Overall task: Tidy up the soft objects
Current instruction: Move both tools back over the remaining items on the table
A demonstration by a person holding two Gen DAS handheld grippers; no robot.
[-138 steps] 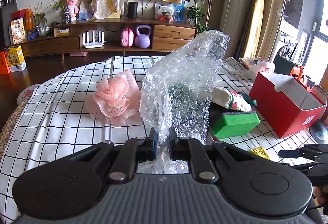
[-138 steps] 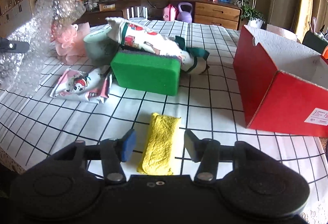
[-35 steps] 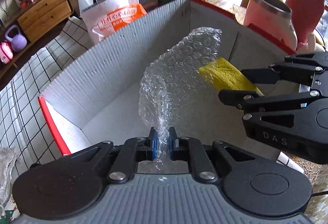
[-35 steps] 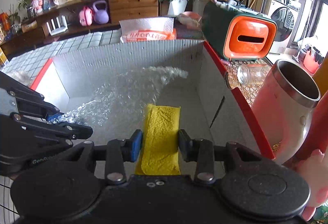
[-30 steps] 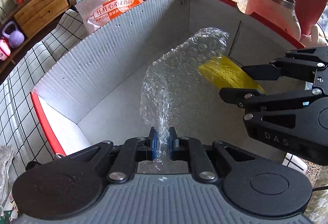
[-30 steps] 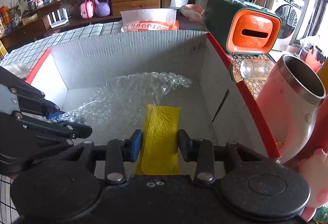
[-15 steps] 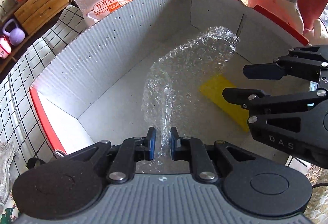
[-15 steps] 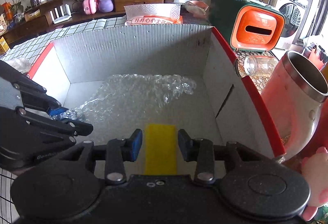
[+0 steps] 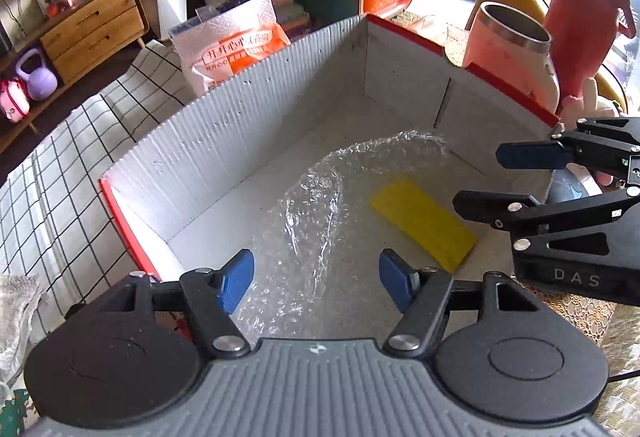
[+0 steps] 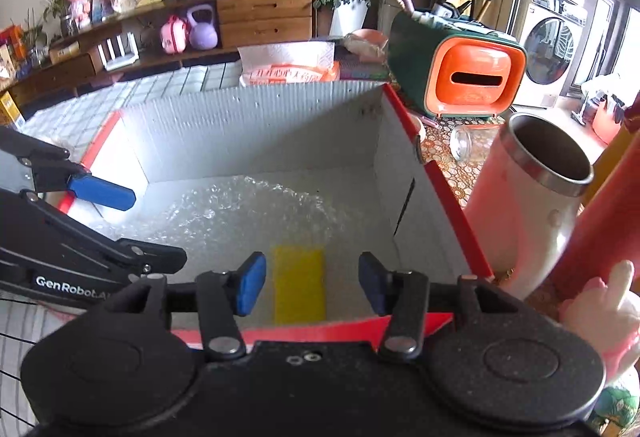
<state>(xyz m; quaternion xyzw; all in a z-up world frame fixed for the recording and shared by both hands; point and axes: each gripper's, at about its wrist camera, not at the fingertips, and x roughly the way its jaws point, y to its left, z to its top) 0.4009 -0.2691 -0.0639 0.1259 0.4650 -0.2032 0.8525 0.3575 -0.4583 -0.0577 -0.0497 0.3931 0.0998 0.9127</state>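
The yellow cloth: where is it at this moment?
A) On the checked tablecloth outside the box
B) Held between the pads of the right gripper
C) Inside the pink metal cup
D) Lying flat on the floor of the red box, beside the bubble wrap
D: the yellow cloth lies flat on the floor of the red box next to the bubble wrap, and the right gripper stands open above it.
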